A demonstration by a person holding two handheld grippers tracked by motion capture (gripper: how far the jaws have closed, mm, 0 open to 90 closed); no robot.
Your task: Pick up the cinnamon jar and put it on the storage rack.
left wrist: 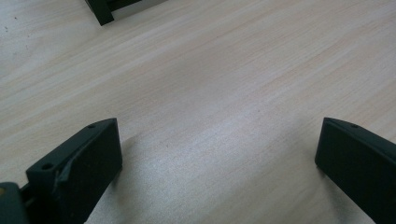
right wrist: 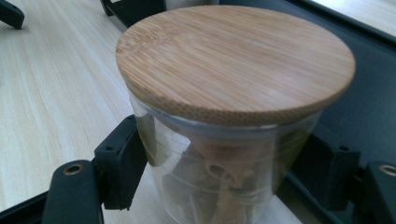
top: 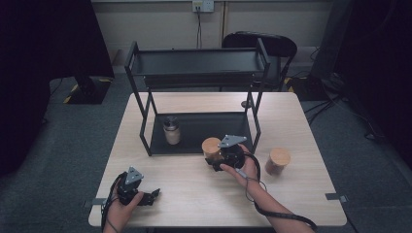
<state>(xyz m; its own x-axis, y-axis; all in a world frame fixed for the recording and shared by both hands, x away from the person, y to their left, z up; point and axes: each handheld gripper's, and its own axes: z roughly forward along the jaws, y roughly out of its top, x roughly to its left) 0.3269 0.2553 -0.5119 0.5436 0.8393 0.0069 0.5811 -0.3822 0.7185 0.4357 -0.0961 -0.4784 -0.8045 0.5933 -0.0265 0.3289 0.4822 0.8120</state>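
Clamping the jar (right wrist: 233, 140), the right tongs (right wrist: 224, 177) should keep it upright nearing the rack (top: 194, 97); left tongs (left wrist: 219, 158) rest apart.

Jar (right wrist: 233, 116) between the right claw (top: 217, 161) jaws, rack (top: 194, 97) just behind, second jar (top: 277, 161) off to its right.

The high view looks forward and down from above the person's side, taking in the whole table (top: 194, 194), the black shelf (top: 194, 63) and floor beyond. The left gripper view sits close over bare tabletop (left wrist: 210, 93), facing a shelf foot (left wrist: 100, 11). The right gripper view looks from very near at a jar (right wrist: 224, 177) with a wooden lid (right wrist: 233, 60), which the high view shares (top: 212, 146).
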